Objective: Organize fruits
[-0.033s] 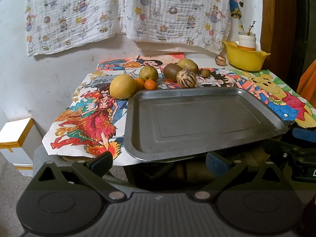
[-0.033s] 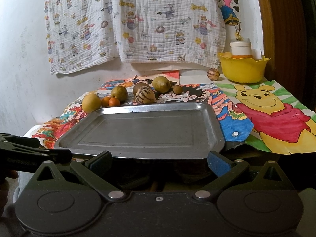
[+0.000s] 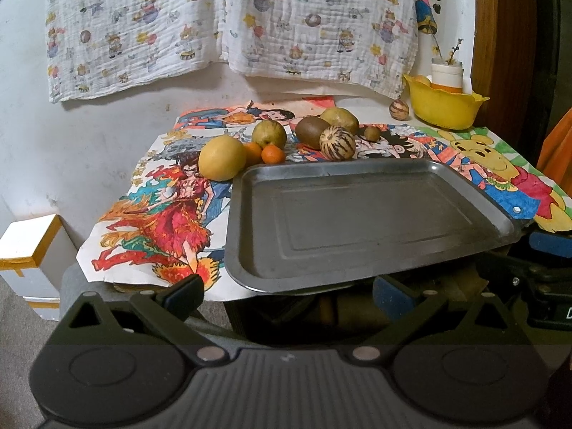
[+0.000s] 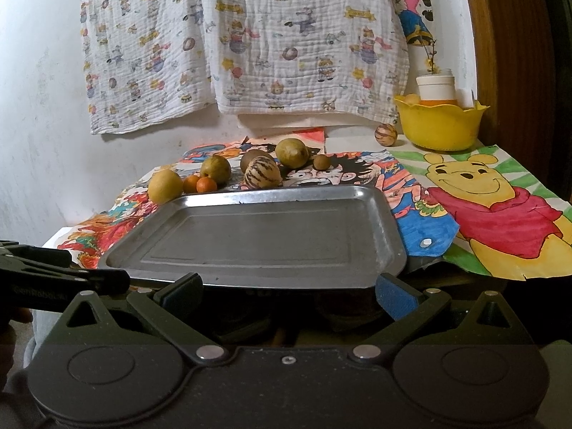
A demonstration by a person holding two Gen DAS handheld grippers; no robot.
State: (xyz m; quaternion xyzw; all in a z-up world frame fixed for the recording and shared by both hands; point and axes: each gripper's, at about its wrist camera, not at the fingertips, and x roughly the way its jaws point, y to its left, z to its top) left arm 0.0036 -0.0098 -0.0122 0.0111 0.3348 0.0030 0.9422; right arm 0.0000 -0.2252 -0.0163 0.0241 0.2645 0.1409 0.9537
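Eight or nine fruits bunched just beyond the far rim of the metal tray [image 3: 357,225], none on it yet: large yellow fruit [image 3: 222,157] off the tray's far-left corner, two small oranges [image 3: 273,154] touching beside it, greenish pear-like fruit [image 3: 269,133] behind those, brown kiwi [image 3: 312,131] and striped melon-like fruit [image 3: 337,143] near the middle of the far rim, another greenish fruit [image 3: 339,120] behind them, a small brown one [image 3: 372,132] further along. One more striped fruit [image 4: 385,135] well apart from the tray, beside the yellow bowl [image 4: 439,125]. Both grippers low at the tray's near edge, over the lip of the tabletop [image 3: 157,214] with its cartoon paper covering. Left gripper [image 3: 287,291] released, fingers spread wide, nothing between them; right gripper [image 4: 287,291] likewise spread and empty. Probably the very start: choosing a first fruit. Best to begin with a piece at the edge of the cluster, such as the large yellow fruit for the left side, so neighbours stay put. Approach over the tray, low and level, fingers straddling the widest part, closing gently since round fruit rolls and the oranges touch each other. Worth setting down well inside the tray, away from the rim, leaving room for the rest.
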